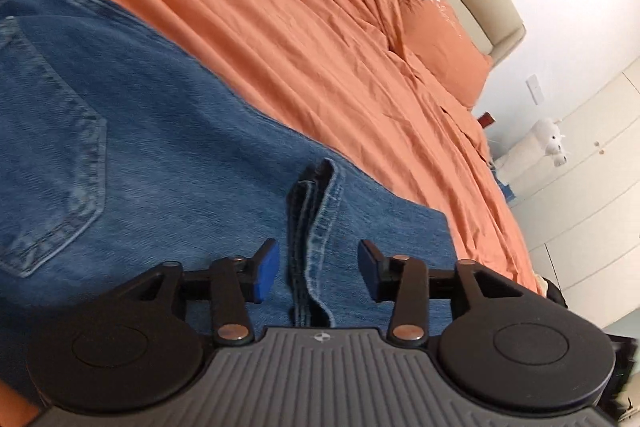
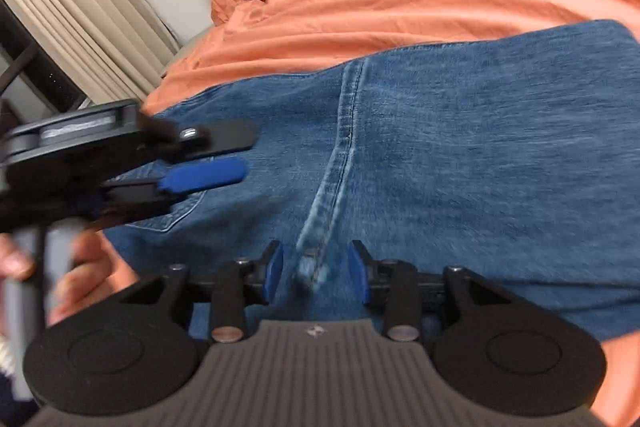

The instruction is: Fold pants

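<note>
no readable text anywhere
the pillow (image 1: 440,27) carries a white embroidered motif with lettering too faint to read; each gripper body shows only a small round emblem, no words or numbers.

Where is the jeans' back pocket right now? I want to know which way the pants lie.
In the left wrist view the back pocket sits at the far left on the jeans, left of the open left tongs, with the orange sheet beyond.

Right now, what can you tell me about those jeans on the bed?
The jeans are blue denim, lying flat on the orange bedsheet, with a stitched back pocket facing up. A thick hemmed fold sits between the open left gripper; a worn seam runs toward the open right gripper.
</note>
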Demonstrator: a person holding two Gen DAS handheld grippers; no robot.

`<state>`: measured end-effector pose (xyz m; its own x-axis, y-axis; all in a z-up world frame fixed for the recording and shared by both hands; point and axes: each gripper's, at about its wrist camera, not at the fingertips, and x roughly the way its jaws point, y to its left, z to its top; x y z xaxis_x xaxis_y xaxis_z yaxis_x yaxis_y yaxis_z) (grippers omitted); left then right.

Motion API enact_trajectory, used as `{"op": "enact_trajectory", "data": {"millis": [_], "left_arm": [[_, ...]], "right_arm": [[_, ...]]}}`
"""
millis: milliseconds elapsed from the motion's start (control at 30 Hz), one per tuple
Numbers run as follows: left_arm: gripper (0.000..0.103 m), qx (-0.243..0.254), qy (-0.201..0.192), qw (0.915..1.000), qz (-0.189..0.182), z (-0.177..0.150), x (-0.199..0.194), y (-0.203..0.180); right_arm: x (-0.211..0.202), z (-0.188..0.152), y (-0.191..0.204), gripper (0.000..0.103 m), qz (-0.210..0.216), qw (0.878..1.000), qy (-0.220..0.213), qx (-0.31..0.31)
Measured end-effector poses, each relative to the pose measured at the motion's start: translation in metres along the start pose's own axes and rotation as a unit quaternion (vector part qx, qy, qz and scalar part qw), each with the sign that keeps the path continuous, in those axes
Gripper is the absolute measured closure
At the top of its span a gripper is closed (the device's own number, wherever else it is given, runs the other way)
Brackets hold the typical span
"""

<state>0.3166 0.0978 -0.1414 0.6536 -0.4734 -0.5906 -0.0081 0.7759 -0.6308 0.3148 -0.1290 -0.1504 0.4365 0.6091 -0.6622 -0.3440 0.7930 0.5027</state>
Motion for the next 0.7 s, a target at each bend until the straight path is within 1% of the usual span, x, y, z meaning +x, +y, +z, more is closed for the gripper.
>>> {"op": "enact_trajectory", "data": {"millis": [33, 67, 100, 167, 267, 333, 367, 433, 467, 500, 533, 567, 600, 633, 667, 700], "left_arm": [[0.049, 0.006, 0.002, 1.0000, -0.004, 0.002, 0.006, -0.001], [0.046, 0.009, 0.005, 0.9999, -0.008, 0.004, 0.011, -0.002], [0.042, 0.007, 0.005, 0.9999, -0.011, 0.007, 0.018, -0.001], [0.041, -0.016, 0.006, 0.9997, -0.018, 0.014, 0.030, 0.006], [0.038, -0.056, 0.011, 0.9979, -0.032, 0.024, 0.050, 0.018], [0.038, -0.068, 0.026, 0.9969, -0.029, 0.028, 0.066, 0.024], [0.038, -0.070, 0.032, 0.9966, -0.028, 0.029, 0.071, 0.026], [0.043, -0.070, 0.038, 0.9964, -0.029, 0.027, 0.082, 0.028], [0.052, -0.066, 0.039, 0.9967, -0.028, 0.027, 0.085, 0.027], [0.062, -0.059, 0.034, 0.9975, -0.020, 0.027, 0.087, 0.025], [0.070, -0.050, 0.027, 0.9983, -0.014, 0.028, 0.088, 0.023], [0.082, -0.038, 0.018, 0.9990, -0.011, 0.028, 0.086, 0.019], [0.085, -0.019, 0.004, 0.9998, -0.009, 0.027, 0.083, 0.013], [0.087, 0.011, -0.015, 0.9998, -0.009, 0.025, 0.075, 0.002], [0.089, 0.046, -0.030, 0.9984, -0.011, 0.023, 0.067, -0.011], [0.090, 0.086, -0.044, 0.9952, -0.012, 0.021, 0.058, -0.026]], "right_arm": [[-0.010, 0.002, -0.003, 0.067, -0.006, 1.000, -0.008, -0.002], [-0.023, 0.004, -0.007, 0.062, -0.017, 1.000, -0.021, -0.008], [-0.036, 0.003, -0.010, 0.060, -0.032, 0.999, -0.034, -0.015], [-0.060, 0.010, -0.021, 0.059, -0.077, 0.994, -0.068, -0.037], [-0.088, 0.013, -0.047, 0.058, -0.144, 0.981, -0.115, -0.060], [-0.100, 0.009, -0.064, 0.058, -0.191, 0.968, -0.142, -0.074], [-0.102, 0.008, -0.072, 0.059, -0.211, 0.963, -0.147, -0.079], [-0.103, 0.008, -0.088, 0.061, -0.229, 0.960, -0.146, -0.074], [-0.100, 0.011, -0.096, 0.066, -0.230, 0.961, -0.142, -0.065], [-0.100, 0.013, -0.105, 0.069, -0.227, 0.963, -0.138, -0.052], [-0.101, 0.013, -0.112, 0.074, -0.222, 0.965, -0.132, -0.039], [-0.101, 0.014, -0.117, 0.075, -0.216, 0.967, -0.129, -0.032], [-0.100, 0.016, -0.119, 0.077, -0.214, 0.968, -0.128, -0.030], [-0.100, 0.016, -0.121, 0.081, -0.216, 0.968, -0.126, -0.033], [-0.101, 0.016, -0.121, 0.084, -0.223, 0.966, -0.125, -0.039], [-0.104, 0.014, -0.120, 0.086, -0.230, 0.964, -0.125, -0.046]]}}
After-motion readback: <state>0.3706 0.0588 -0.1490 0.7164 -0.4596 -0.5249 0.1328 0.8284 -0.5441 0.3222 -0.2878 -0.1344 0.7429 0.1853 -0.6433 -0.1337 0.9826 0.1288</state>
